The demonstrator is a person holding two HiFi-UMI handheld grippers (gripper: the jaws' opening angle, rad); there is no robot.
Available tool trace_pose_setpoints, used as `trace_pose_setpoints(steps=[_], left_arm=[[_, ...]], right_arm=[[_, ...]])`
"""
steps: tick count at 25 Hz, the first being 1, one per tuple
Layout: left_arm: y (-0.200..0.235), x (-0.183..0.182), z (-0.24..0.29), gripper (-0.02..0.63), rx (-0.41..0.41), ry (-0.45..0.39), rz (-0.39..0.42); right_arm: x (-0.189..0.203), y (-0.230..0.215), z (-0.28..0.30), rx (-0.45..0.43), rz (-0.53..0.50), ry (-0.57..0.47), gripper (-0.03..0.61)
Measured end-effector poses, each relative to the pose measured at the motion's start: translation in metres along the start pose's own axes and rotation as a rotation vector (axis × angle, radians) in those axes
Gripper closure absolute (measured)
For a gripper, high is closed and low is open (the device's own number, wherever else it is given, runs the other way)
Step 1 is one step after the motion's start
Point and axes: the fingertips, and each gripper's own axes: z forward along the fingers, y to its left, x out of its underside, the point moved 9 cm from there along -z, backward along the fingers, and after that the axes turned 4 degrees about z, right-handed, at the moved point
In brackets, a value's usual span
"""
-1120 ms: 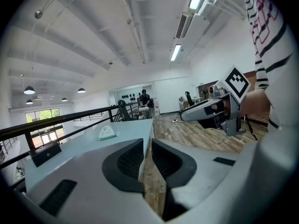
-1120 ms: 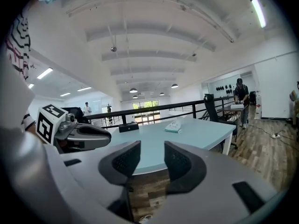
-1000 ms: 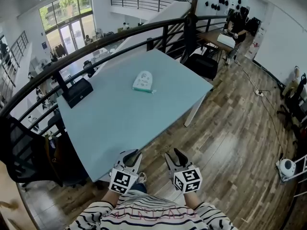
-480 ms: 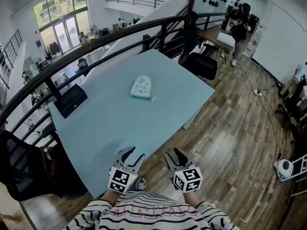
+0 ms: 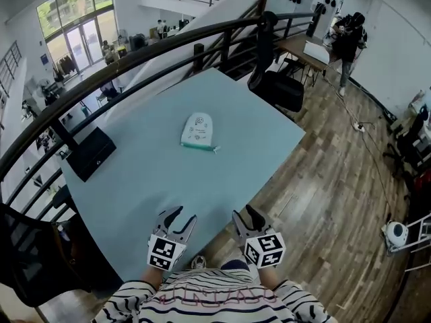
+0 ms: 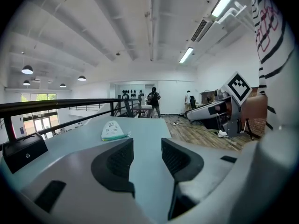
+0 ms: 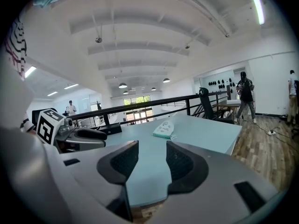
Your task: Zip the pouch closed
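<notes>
A small white pouch (image 5: pixel 198 130) with a teal edge lies flat on the pale blue table (image 5: pixel 135 180), past its middle. It also shows in the left gripper view as the pouch (image 6: pixel 113 130) and in the right gripper view as the pouch (image 7: pixel 164 129). My left gripper (image 5: pixel 180 213) hovers at the table's near edge; its jaws have just been opening and nothing is between them. My right gripper (image 5: pixel 245 214) is beside it, open and empty. Both grippers are far short of the pouch. In their own views the left gripper (image 6: pixel 147 146) and the right gripper (image 7: pixel 152 148) show a clear gap.
A black box (image 5: pixel 89 152) sits at the table's left corner. A dark railing (image 5: pixel 168 46) runs behind the table. A black chair (image 5: pixel 279 89) stands at the far right corner. A person (image 5: pixel 350 39) stands far off by another desk. Wood floor lies to the right.
Both grippers have moved forward to the table's near edge, and the table and pouch sit closer in view. The left gripper's jaws went from shut to open.
</notes>
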Motion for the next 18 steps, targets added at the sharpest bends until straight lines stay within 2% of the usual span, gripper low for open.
trace_pose_setpoints(steps=[3, 8, 18], left_arm=[[0.012, 0.004, 0.015, 0.449, -0.023, 0.024, -0.033], [0.017, 0.004, 0.049, 0.449, -0.084, 0.053, -0.044], [0.007, -0.024, 0.127, 0.449, -0.364, 0.081, -0.121]], right_arm=[[-0.008, -0.013, 0.018, -0.004, -0.020, 0.011, 0.399], [-0.017, -0.053, 0.047, -0.046, -0.032, 0.025, 0.399], [-0.053, -0.153, 0.110, -0.295, -0.147, 0.095, 0.400]])
